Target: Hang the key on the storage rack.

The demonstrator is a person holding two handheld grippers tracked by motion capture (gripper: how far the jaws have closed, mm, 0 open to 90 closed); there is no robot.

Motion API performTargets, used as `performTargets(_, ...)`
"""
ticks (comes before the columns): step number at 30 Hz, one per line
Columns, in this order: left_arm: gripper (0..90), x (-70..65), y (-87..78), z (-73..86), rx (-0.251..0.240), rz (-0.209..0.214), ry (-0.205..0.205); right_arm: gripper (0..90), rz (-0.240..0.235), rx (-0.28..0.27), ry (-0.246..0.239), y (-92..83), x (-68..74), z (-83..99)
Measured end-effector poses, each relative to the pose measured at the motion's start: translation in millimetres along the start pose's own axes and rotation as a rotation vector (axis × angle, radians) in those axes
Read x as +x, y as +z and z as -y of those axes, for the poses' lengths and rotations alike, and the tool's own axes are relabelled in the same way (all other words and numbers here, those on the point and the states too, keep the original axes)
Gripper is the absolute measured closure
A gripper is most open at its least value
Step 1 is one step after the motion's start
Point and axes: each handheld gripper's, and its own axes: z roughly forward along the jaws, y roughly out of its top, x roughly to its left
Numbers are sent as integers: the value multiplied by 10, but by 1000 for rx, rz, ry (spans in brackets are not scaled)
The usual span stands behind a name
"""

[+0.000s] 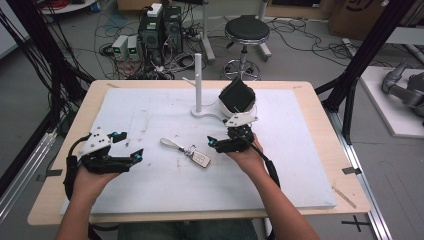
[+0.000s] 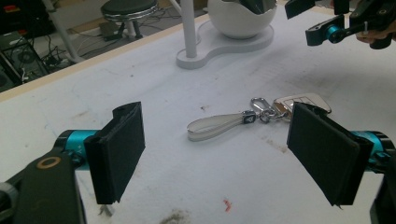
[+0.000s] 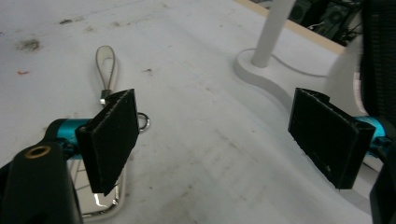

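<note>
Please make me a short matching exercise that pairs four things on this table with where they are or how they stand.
Things:
1. silver key fob with a pale strap loop
2. white upright post on a flat white base
3. left gripper
4. black cube-shaped object

Descriptions:
A. jaws open, left of the fob
B. sits in the white bowl
C. lies flat between the grippers
D. stands at the far middle of the mat

Pairs: 1-C, 2-D, 3-A, 4-B

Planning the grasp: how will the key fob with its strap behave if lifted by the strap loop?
The strap looks thin and flat, so probably floppy. The key fob hangs from it by a metal clip, so it would likely dangle and swing. Its glossy shell may slip between the fingers.
</note>
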Motion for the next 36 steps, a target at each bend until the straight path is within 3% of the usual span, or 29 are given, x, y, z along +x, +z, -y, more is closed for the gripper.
performTargets(12, 192, 29, -163, 105, 8, -37, -20, 165, -93, 25, -42, 299, 281, -110)
performTargets(20, 192, 61, -266, 192, 21, -63, -33, 165, -169, 67, -70, 628, 449, -127)
performTargets(28, 192, 57, -342, 236, 28, -77, -36, 171, -204, 150, -104, 898, 574, -144)
performTargets(29, 192, 58, -357, 251, 35, -83, -32, 243, -210, 160, -119, 957, 600, -141)
performTargets(30, 192, 58, -357, 251, 35, -83, -32, 243, -210, 160, -119, 957, 600, -141)
performTargets(32, 192, 57, -381, 267, 35, -90, -32, 332, -215, 202, -148, 1021, 623, -141)
performTargets(33, 192, 58, -389, 269, 37, -92, -29, 427, -223, 218, -145, 1021, 627, -144)
performTargets(34, 192, 58, -389, 269, 37, -92, -29, 427, -223, 218, -145, 1021, 627, -144)
performTargets(36, 192, 58, -398, 274, 34, -95, -34, 562, -253, 226, -148, 1018, 614, -148)
